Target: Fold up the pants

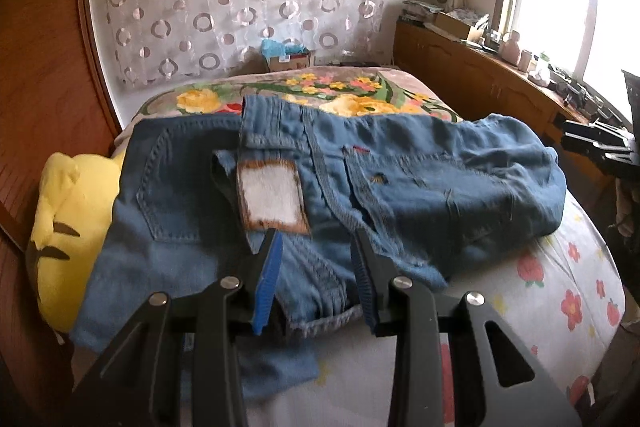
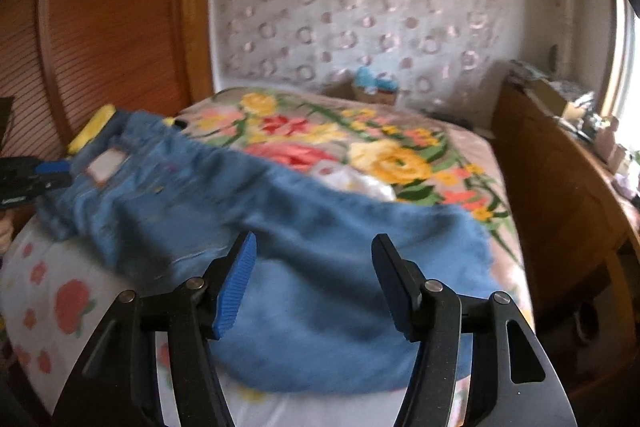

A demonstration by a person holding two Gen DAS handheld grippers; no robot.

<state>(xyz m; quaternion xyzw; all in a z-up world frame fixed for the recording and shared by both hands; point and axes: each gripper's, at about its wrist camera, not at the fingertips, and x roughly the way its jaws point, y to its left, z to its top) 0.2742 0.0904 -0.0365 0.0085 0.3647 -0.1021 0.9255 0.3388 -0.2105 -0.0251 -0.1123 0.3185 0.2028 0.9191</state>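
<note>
Blue denim pants (image 1: 304, 187) lie across the bed, waist end toward the left gripper, with a white patch label (image 1: 272, 197) on the waistband. My left gripper (image 1: 316, 239) is open, its fingers straddling a fold of the waistband fabric. In the right wrist view the pants (image 2: 280, 247) stretch from the left toward the lower middle, blurred. My right gripper (image 2: 314, 247) is open and empty just above the leg end of the pants. The left gripper (image 2: 36, 179) shows at the left edge; the right gripper (image 1: 600, 143) shows at the right edge of the left wrist view.
A yellow plush toy (image 1: 68, 227) lies under the pants on the left. The bed has a floral blanket (image 2: 380, 155) and a flower-print sheet (image 1: 540, 287). A wooden cabinet (image 1: 480, 75) with clutter stands at the right, a wooden wardrobe (image 2: 120, 27) at the left.
</note>
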